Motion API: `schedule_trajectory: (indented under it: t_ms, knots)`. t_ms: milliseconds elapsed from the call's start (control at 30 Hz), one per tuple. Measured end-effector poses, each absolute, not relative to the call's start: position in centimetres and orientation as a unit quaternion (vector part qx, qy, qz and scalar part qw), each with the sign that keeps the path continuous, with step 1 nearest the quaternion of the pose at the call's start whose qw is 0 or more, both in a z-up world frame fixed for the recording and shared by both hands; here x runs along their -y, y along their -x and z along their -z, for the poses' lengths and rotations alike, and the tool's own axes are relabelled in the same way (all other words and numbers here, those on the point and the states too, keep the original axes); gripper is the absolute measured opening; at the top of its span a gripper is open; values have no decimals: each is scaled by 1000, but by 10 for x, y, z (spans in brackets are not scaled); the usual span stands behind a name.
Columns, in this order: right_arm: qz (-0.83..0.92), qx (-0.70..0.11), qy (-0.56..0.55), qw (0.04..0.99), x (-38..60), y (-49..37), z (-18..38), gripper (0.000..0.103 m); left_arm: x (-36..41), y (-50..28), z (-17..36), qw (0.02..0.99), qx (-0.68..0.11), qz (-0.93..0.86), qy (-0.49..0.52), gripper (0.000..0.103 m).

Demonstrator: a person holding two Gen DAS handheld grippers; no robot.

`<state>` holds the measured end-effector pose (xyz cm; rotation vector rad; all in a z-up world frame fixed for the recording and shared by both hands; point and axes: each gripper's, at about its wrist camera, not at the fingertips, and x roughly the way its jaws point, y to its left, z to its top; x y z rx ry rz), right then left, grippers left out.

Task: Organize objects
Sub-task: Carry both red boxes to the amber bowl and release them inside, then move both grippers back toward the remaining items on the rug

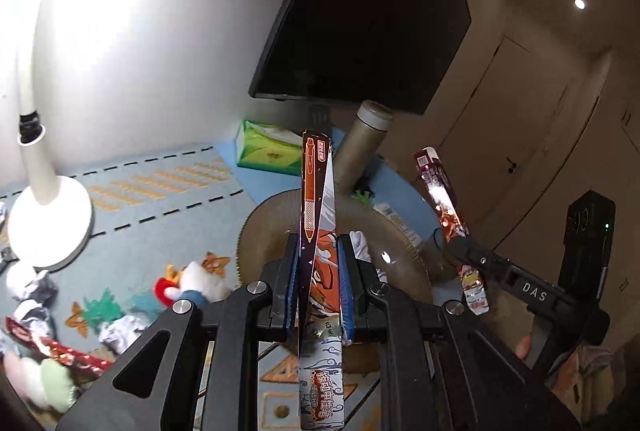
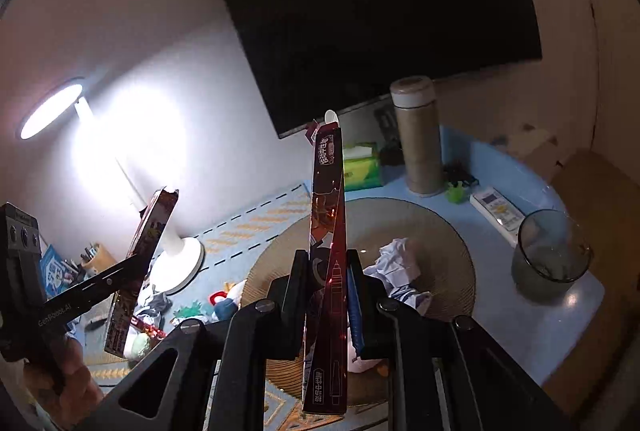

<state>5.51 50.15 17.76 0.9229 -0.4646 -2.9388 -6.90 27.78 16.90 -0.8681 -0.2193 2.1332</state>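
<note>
Left wrist view: left gripper [image 1: 318, 251] clamps an orange pen box [image 1: 320, 231], its lower end cut off at 6 o'clock; right gripper [image 2: 327, 271] clamps a red pen box [image 2: 328, 231].

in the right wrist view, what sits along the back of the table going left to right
lamp → green tissue box → tall beige flask → white remote → glass cup
</note>
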Motion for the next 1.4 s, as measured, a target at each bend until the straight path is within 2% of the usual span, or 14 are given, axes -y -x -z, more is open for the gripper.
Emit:
schedule_trajectory:
  t_ms: [200,233,267,300,333,367,400,533,700,1000,1100,1233,1400]
  knots:
    - [939,131,-318,-7,-515,-34,-160,17,-310,84,-146,401,118,-840,347,16]
    - [938,126,-323,-10,-516,-30,-156,18,-312,85,-142,397,123,-843,342,28]
    - [935,126,-331,-15,-517,-26,-152,24,-314,86,-138,391,124,-846,341,38]
    - [931,129,-340,-17,-518,-23,-146,32,-315,88,-132,386,123,-847,345,59]
    - [927,135,-348,-16,-522,-19,-140,38,-316,90,-125,380,122,-846,355,75]
    - [924,142,-355,-14,-524,-17,-134,51,-315,90,-118,381,123,-841,363,75]
    - [921,146,-359,-16,-527,-16,-129,57,-312,89,-111,386,125,-835,371,75]
    - [914,168,-370,-6,-538,-20,-116,57,-286,82,-104,388,131,-829,380,75]
    - [917,173,-359,6,-531,-34,-129,58,-223,61,-129,364,141,-853,347,75]
    - [929,111,-340,96,-439,-37,-163,59,-97,17,-195,282,140,-914,258,75]
    - [928,91,-337,128,-402,-35,-167,60,-51,2,-207,239,146,-933,228,79]
    - [923,64,-344,162,-354,-36,-156,64,6,-7,-196,174,162,-948,213,96]
    - [917,71,-353,173,-312,-41,-103,64,58,3,-135,56,157,-947,275,95]
